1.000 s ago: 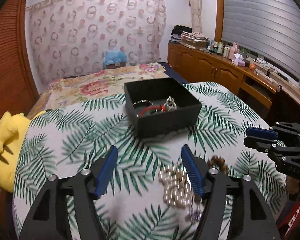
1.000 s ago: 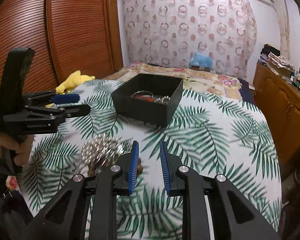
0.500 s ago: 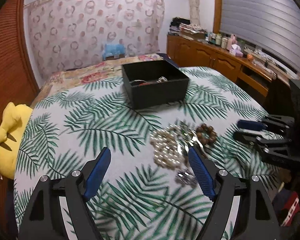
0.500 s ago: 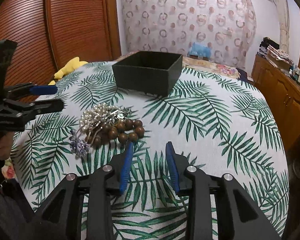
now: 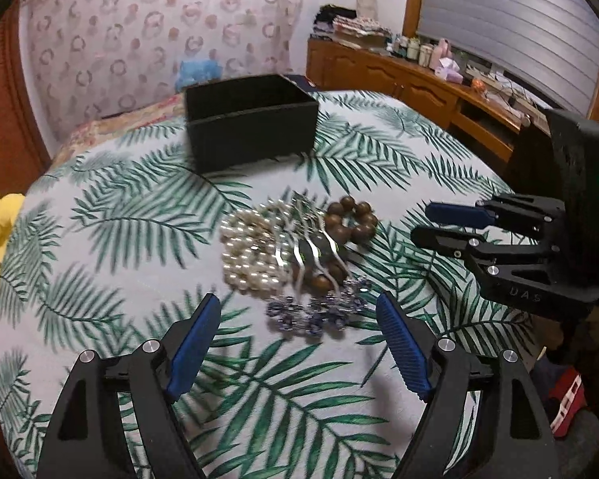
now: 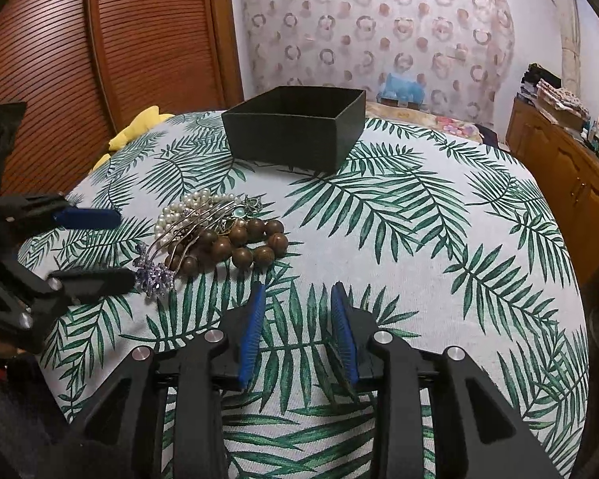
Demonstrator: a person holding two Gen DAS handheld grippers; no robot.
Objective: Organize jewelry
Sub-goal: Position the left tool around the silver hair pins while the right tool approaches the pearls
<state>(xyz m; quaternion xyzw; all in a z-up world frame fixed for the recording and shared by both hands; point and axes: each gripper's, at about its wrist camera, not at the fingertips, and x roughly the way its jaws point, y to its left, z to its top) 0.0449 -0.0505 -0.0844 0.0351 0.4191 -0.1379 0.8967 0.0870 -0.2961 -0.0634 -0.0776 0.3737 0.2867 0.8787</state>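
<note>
Both grippers were spread apart and empty. From the left wrist view, the left gripper [image 5: 299, 343] hovered just before the jewelry pile [image 5: 295, 255] on the leaf-print cloth [image 5: 112, 239]; its purple piece [image 5: 315, 313], possibly a crystal hairpin, lay nearest. Beyond the pile stood the black box [image 5: 251, 119]. From the right wrist view, the right gripper [image 6: 297, 327] hung to the pile's right, wooden beads [image 6: 239, 245] closest, pearls [image 6: 179, 209] farther.

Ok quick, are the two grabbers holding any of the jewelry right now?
Left gripper: open and empty, just in front of the jewelry pile.
Right gripper: open a little, empty, beside the pile.
</note>
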